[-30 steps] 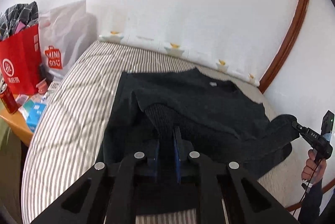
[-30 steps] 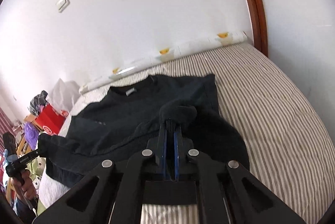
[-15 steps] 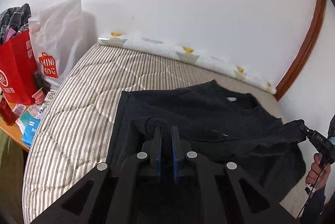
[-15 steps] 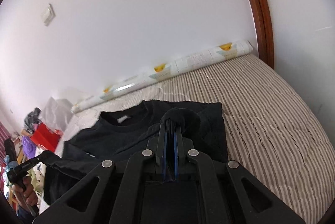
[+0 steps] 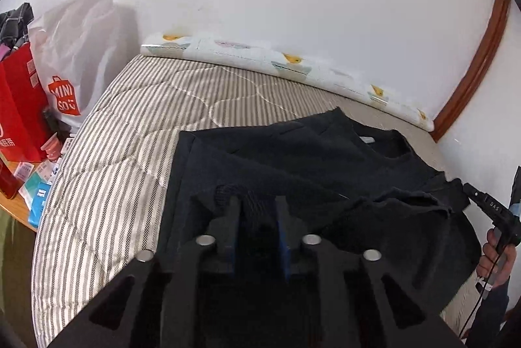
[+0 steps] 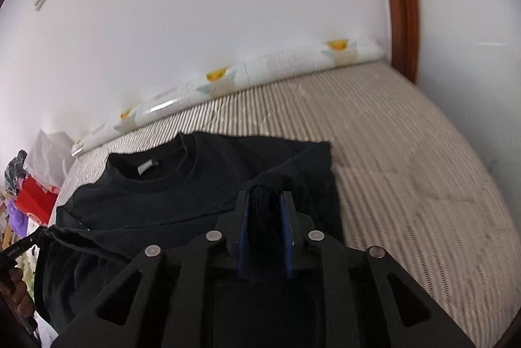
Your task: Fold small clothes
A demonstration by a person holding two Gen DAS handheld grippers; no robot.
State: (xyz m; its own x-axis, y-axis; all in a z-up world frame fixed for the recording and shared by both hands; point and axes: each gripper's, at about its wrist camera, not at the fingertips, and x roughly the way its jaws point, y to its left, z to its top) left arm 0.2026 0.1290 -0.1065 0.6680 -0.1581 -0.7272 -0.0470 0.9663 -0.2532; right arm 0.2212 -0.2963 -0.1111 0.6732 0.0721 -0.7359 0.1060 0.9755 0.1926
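While both hand-held grippers, left (image 5: 257,217) and right (image 6: 265,211), have just been opening around sleeve cuffs laid inward, we list one black sweater (image 6: 202,185), flat on the striped bed (image 6: 407,185), mid-fold.

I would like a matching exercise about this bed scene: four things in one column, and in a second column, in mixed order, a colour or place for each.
Things:
1. sweater
2. bedcover
3. Miniso bag
4. red bag

Descriptions:
A. white, standing beside the bed
B. striped, under the garment
C. dark, spread on the bed with its collar toward the wall
D. at the left edge of the left wrist view, in front of the white bag

Pairs: 1-C, 2-B, 3-A, 4-D
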